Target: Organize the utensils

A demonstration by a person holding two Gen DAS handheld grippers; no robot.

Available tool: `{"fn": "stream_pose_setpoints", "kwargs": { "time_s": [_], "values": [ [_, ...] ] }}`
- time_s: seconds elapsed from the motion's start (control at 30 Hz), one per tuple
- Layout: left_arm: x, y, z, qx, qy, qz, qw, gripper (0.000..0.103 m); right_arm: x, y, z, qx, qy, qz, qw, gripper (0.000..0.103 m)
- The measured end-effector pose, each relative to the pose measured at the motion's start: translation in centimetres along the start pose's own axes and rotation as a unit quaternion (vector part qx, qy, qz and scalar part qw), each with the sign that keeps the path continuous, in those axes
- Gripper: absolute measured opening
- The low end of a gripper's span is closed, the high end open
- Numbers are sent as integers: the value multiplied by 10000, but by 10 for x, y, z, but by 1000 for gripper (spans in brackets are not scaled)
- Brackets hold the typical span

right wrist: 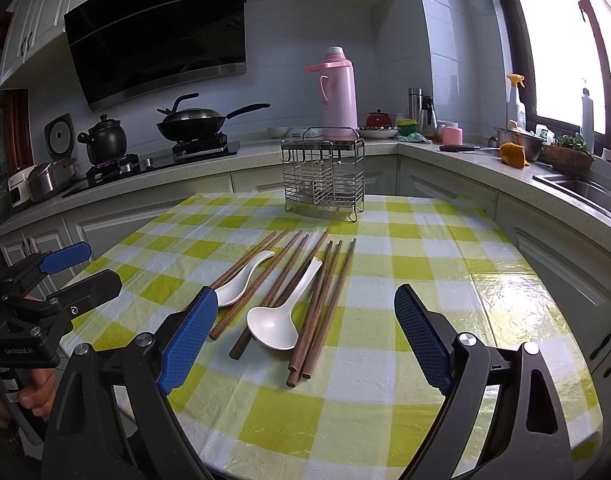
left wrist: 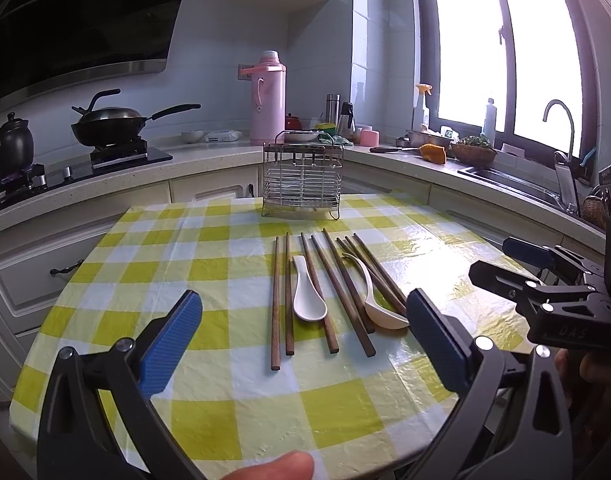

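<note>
While both spread wide and empty: left gripper (left wrist: 304,334), right gripper (right wrist: 306,334) above yellow-checked tablecloth (right wrist: 405,248).
Brown wooden chopsticks (right wrist: 321,300) and two white ceramic spoons (right wrist: 279,316), lengthwise toward wire metal utensil rack (right wrist: 323,176), bowls nearest grippers.

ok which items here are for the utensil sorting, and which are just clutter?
Job:
- brown wooden chopsticks
- two white ceramic spoons
- metal wire utensil rack
- both open claws, left, right

Clutter:
- pink plastic thermos
- black wok
- black clay pot
</note>
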State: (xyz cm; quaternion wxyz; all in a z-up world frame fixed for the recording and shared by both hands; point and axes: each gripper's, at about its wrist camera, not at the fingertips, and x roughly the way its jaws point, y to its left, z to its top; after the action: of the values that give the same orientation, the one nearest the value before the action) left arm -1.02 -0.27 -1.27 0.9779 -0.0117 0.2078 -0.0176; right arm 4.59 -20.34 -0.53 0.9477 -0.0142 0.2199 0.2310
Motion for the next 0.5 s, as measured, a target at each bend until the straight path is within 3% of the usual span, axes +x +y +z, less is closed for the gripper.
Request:
{"fn": "stream_pose_setpoints", "kwargs": {
  "time_s": [0.5],
  "values": [
    [-1,0,1,10,-14,20,10000,99,0,1,1,-4,-6,-8,10000,84]
  ]
}}
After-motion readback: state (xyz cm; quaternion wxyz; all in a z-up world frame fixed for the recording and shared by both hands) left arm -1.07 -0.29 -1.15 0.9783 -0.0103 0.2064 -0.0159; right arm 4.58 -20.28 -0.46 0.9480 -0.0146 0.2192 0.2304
